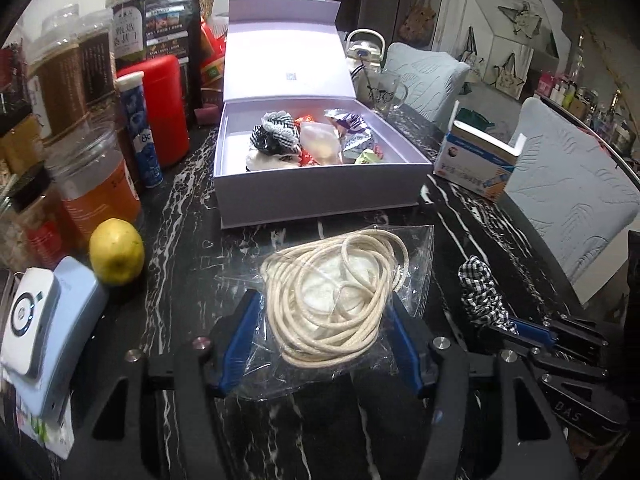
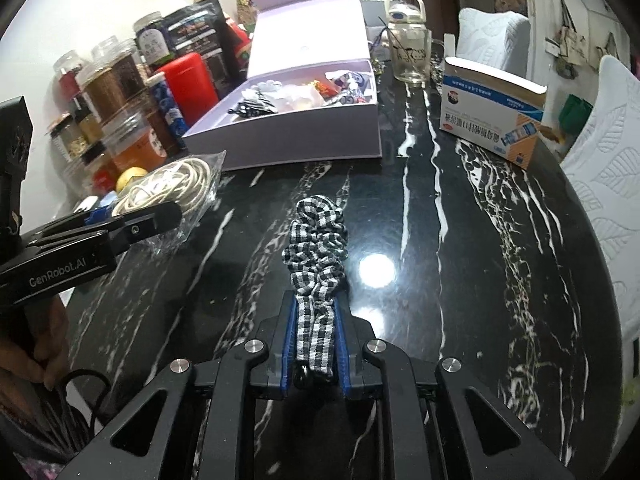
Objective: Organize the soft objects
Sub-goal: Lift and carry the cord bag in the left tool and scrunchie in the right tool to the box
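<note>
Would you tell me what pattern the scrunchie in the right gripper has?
The scrunchie is black-and-white gingham check, clearest in the right wrist view.

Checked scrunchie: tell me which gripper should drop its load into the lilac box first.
Right, probably. The right gripper is already shut on the checked scrunchie, with bare tabletop between it and the lilac box. The left gripper is open around the bagged cord, not yet gripping.

Scrunchie (image 2: pixel 316 240) end hidden between pads; jar labels (image 1: pixel 128 20) illegible.
</note>
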A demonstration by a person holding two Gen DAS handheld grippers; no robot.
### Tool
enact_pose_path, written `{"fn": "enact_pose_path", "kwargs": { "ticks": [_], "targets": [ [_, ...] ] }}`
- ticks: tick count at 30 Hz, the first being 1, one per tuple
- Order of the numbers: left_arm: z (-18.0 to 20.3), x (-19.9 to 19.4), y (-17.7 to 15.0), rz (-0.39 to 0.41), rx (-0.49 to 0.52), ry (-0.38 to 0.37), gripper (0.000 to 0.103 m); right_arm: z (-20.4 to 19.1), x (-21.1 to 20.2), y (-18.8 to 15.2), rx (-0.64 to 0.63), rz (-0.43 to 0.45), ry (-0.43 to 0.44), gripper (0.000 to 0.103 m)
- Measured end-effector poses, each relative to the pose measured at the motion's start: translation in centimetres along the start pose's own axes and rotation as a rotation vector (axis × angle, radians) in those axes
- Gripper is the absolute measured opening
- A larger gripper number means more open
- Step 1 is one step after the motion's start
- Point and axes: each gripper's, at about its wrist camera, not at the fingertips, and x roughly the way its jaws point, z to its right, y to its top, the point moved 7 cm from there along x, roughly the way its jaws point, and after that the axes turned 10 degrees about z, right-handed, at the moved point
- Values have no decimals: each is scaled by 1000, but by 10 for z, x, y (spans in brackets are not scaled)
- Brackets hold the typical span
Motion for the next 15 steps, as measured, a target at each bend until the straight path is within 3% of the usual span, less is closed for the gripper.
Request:
{"fn": "enact_pose_path", "kwargs": {
  "ticks": [15],
  "targets": [
    [17,-57,7,95,37,-61,60,-28,-52,-2,-30,83,27,17]
  ]
}}
